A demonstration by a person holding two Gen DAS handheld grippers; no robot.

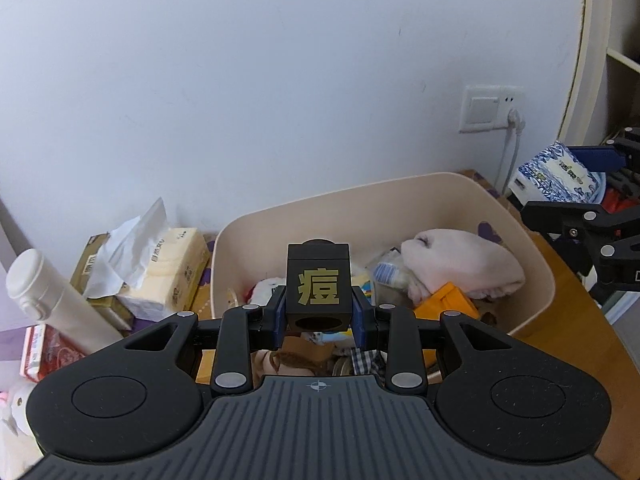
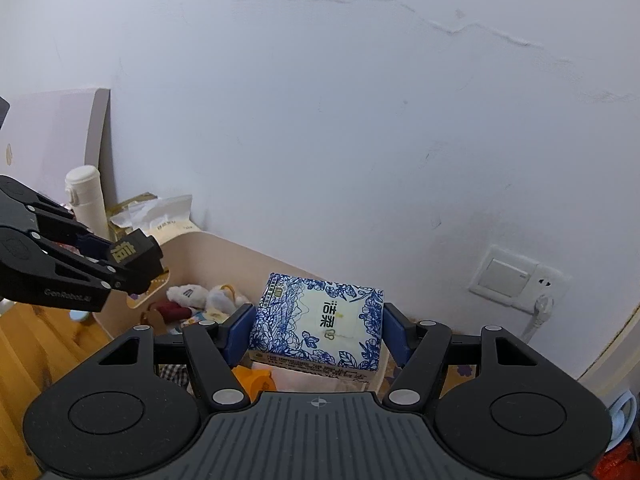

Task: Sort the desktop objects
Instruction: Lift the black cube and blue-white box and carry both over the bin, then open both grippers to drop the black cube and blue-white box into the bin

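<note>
Currently the left gripper [image 1: 319, 312] is clamped on a black box [image 1: 318, 285] with a gold character on it, held above the beige bin [image 1: 400, 192] on the wooden desk [image 1: 580, 320]. Right gripper [image 2: 318, 330] is clamped on a blue-and-white floral tissue pack [image 2: 320, 322], held above the same bin's far side by the wall, near the wall socket [image 2: 516, 280].

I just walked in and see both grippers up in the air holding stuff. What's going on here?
A person is sorting desk clutter. The left gripper clamps a small black box with a gold character; the right gripper holds a blue-and-white tissue pack. Both hang above the beige bin, which already holds a pink cloth and other items.
</note>
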